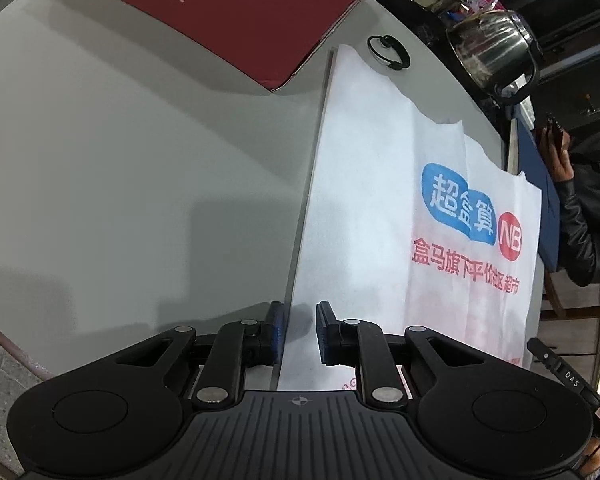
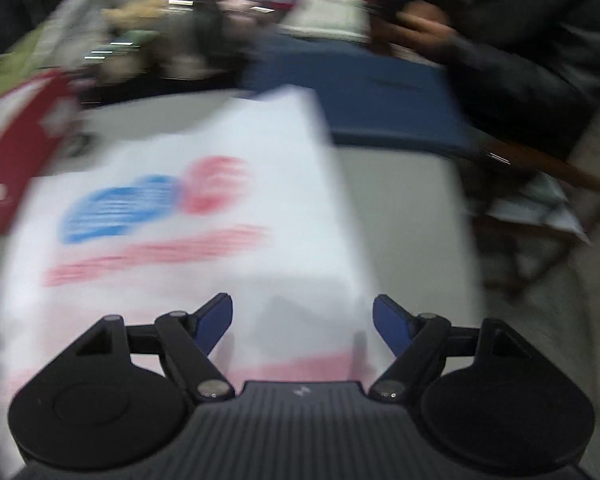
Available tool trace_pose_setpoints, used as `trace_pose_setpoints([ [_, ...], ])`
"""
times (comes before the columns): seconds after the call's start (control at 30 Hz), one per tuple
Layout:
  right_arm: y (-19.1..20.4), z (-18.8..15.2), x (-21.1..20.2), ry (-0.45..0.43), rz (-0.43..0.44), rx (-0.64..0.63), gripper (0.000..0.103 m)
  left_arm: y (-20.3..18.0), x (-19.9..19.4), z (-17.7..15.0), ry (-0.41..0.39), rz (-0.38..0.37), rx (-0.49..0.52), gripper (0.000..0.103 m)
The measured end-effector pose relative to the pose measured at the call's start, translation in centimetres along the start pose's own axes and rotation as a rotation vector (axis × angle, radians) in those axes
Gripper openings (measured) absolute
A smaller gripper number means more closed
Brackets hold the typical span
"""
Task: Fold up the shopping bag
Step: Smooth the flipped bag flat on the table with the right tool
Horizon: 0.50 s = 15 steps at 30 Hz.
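White plastic, printed with a blue and red logo, lies flat on the grey table (image 1: 120, 160): this is the shopping bag (image 1: 380, 200), seen from the left wrist with its straight left edge running from near to far. The left gripper (image 1: 300, 332) sits at the near end of that edge, its fingers (image 1: 274, 332) drawn close together with the bag's edge passing between them. Whether the pads actually pinch the plastic I cannot tell; a narrow gap shows. Probably it is there to pin or lift that edge for a fold. A red box (image 1: 220, 20) stands at the far left, a black loop (image 1: 388, 52) lies just beyond the bag's far end, and a person in a dark sleeve (image 1: 588, 220) sits at the right.

From the right wrist everything is smeared by motion. The right gripper (image 2: 302, 330) hangs over the near right part of the shopping bag (image 2: 200, 200), fingers (image 2: 388, 330) spread wide and grasping nothing, likely freed to seek a new hold.
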State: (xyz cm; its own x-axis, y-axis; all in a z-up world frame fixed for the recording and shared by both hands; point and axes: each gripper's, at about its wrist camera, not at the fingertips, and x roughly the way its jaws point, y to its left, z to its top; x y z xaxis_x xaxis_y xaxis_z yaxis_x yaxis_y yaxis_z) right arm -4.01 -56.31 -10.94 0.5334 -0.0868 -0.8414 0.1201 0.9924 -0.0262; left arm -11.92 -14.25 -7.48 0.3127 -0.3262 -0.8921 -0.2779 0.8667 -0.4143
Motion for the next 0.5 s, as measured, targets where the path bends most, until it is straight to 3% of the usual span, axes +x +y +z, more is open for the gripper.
trace_pose_setpoints([
  [0.03, -1.0, -0.3, 0.4, 0.012, -0.011, 0.011, 0.079, -0.3, 0.0, 0.0, 0.001, 0.013, 0.012, 0.019],
  [0.1, -2.0, -0.8, 1.1, 0.051, -0.013, 0.016, 0.079, -1.0, 0.1, -0.2, -0.003, 0.022, 0.034, 0.033],
  [0.13, -2.0, -1.0, 1.7, 0.080, 0.000, 0.016, 0.077, -1.4, 0.1, -0.5, -0.006, 0.020, 0.043, 0.037],
  [0.17, -1.7, -1.4, 2.0, 0.099, 0.010, 0.001, 0.068, -1.9, 0.1, -0.7, -0.013, 0.022, 0.052, 0.045],
  [0.23, 0.1, -2.4, 1.3, 0.076, 0.029, -0.098, 0.032, -2.6, 0.2, -1.1, -0.026, 0.029, 0.070, 0.055],
  [0.27, 1.0, -2.5, 1.1, 0.083, 0.050, -0.131, 0.000, -3.0, 0.3, -1.4, -0.032, 0.034, 0.083, 0.061],
  [0.37, 2.6, -2.1, 1.1, 0.055, 0.019, -0.187, 0.001, -4.4, 0.6, -1.9, -0.052, 0.077, 0.142, 0.065],
  [0.5, 3.3, -1.7, -1.2, -0.160, -0.110, -0.336, 0.001, -6.2, 0.9, -2.4, -0.083, 0.145, 0.236, 0.065],
])
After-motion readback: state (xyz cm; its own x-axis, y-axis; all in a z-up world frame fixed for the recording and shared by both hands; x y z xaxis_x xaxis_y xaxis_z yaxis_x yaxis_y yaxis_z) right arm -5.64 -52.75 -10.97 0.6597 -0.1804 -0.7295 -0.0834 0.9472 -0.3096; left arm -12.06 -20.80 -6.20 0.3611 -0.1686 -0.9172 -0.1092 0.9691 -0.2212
